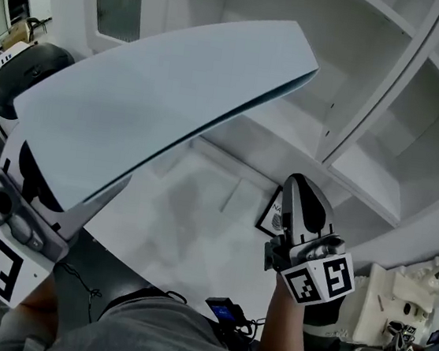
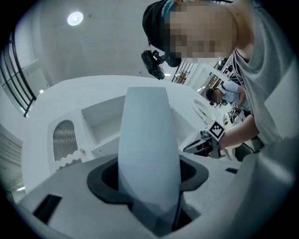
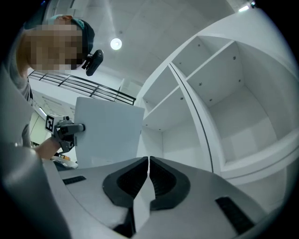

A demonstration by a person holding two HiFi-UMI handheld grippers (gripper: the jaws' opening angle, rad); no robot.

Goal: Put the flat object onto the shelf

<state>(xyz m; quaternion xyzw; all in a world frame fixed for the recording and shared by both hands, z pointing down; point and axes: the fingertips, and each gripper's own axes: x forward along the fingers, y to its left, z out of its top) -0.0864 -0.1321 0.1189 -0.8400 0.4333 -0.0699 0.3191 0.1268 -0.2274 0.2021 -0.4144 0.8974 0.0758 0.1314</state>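
We have flat panel [image 1: 162,96] pinched in left claw [image 1: 89,206], up in air, near shelf [image 1: 372,175], not yet on it. Right claw [image 1: 301,190] pressed together, empty. Pickup done, we judge; placing on shelf and release remain.

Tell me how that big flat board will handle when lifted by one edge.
Probably stiff: the board sticks out from the left gripper without sagging. Likely light, since one gripper carries it. Its smooth face may slip or swivel.
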